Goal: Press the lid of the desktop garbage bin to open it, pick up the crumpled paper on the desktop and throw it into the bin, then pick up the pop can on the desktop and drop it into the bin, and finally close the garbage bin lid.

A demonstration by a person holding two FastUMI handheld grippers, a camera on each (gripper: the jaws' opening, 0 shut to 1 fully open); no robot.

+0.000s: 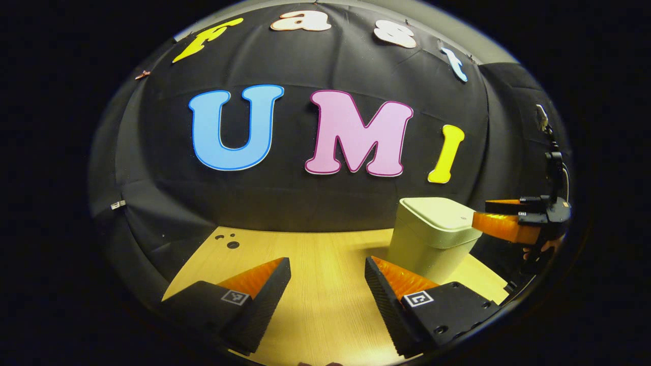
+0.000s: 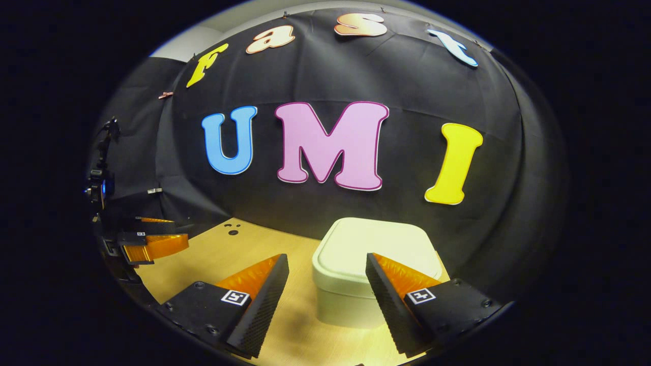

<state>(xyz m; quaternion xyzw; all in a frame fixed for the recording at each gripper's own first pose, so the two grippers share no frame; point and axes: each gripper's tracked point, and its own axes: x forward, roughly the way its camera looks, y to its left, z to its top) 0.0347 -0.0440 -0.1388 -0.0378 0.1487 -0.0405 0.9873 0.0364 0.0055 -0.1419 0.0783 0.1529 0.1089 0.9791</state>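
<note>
Left gripper view: left hand-held gripper (image 1: 328,277) spread wide, nothing between its fingers, poised over bare wooden desk (image 1: 310,254). Cream desktop garbage bin (image 1: 432,239) standing upright toward the right of the desk, lid (image 1: 441,212) down and flush. Right hand-held gripper (image 1: 480,213) reaching in from the right edge, one finger touching or just over the lid's near-right rim; contact not certain from this angle, and its opening hard to judge side-on. Small dot (image 1: 462,218) on the lid near that finger, probably the press point.

Right gripper view: right hand-held gripper (image 2: 327,277) parted wide, gripping nothing, hovering just above and in front of the garbage bin (image 2: 351,300), lid (image 2: 374,244) seen from above as a rounded square. Left hand-held gripper (image 2: 157,236) far off at the left edge, over the desk (image 2: 239,254).

Handling, as a judgement: rigid plastic shell, smooth and likely light, so prone to sliding or tipping under a sideways shove; best pressed straight down on the lid with one fingertip, not clamped. Lid probably spring-latched, needing a short firm push.

Between views: bin's height, side wall and the finger's approach legible from the left; lid outline and gripper-over-bin alignment legible from the right
</note>
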